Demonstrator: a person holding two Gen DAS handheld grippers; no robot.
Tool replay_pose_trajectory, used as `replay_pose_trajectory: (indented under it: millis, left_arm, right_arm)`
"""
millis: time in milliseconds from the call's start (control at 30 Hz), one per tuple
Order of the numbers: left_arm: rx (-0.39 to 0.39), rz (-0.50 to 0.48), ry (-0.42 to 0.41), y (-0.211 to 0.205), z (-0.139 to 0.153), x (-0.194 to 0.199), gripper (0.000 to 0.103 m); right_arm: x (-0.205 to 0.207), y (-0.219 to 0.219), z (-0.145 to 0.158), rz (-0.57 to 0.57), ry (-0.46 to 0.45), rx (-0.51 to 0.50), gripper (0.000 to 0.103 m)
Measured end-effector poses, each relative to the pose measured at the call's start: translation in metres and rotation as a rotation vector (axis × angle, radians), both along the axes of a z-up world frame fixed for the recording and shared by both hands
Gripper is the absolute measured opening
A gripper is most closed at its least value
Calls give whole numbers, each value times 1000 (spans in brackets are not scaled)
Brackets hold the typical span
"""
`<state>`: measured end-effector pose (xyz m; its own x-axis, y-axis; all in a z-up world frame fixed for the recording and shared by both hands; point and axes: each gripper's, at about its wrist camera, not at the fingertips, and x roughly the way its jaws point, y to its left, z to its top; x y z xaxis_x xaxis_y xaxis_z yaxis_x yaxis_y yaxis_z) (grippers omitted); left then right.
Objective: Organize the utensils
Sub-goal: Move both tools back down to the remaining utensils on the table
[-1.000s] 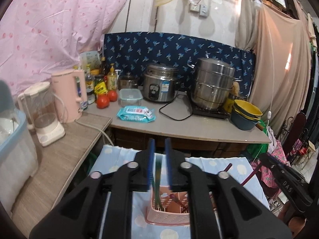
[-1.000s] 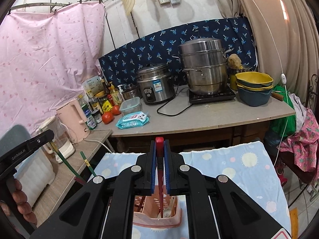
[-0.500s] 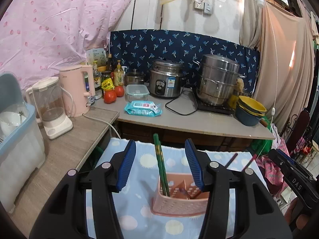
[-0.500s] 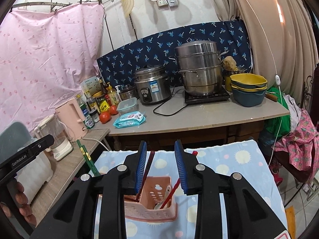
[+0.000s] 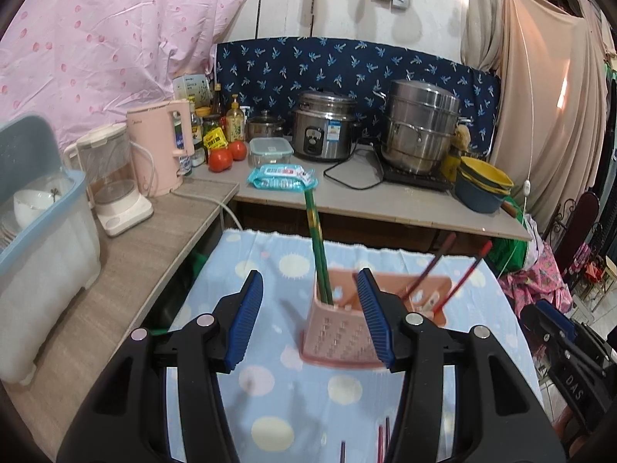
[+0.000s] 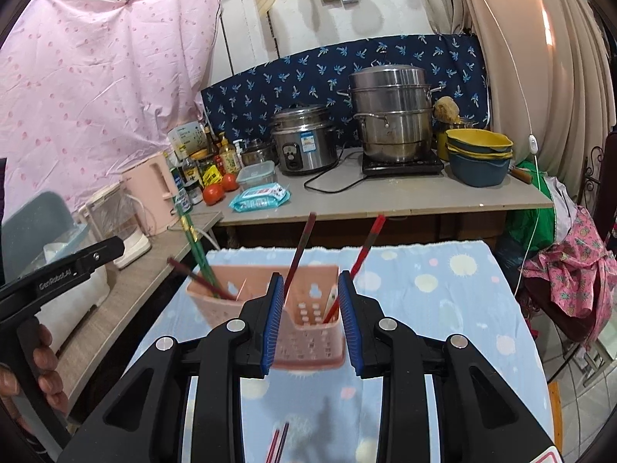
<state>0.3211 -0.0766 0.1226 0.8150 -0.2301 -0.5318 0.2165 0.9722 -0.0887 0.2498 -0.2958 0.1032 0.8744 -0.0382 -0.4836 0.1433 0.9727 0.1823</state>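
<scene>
Presently both tools stand with jaws apart and empty: the left tool and the right tool each hover just short of the pink basket.

Progress, as judged: partly done. Green chopsticks stand upright in the basket's left compartment. Two red chopsticks lean in the right compartment, one darker than the other, and another dark stick leans out at the left end. A pale utensil seems to lie in the right compartment too; its kind cannot be told.

Outstanding: at least two loose red sticks lie on the cloth near the tools, at the lower edge of both views. They most likely go into the basket next. Whether more utensils lie out of view cannot be told.

Surface: the basket sits on a desk covered with a light blue cloth with pale dots.

Room: a crowded kitchen. A counter behind carries a rice cooker, a steel steamer, stacked bowls, tomatoes, bottles and a wipes pack. A side counter at left holds a pink kettle, a blender and a dish bin. Pink sheeting and curtains hang behind.
</scene>
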Motion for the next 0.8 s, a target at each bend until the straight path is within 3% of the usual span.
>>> replay_pose_trajectory:
  millis: [267, 533, 800]
  left_arm:
    - [15, 5, 60, 14, -32, -37, 49]
    - [107, 0, 159, 23, -98, -85, 51]
    - [122, -25, 292, 29, -155, -131, 52]
  right_arm:
    - [-47, 22, -32, 26, 69, -19, 31]
    - [-105, 43, -103, 33, 238, 19, 32]
    - [-148, 72, -156, 56, 364, 18, 32]
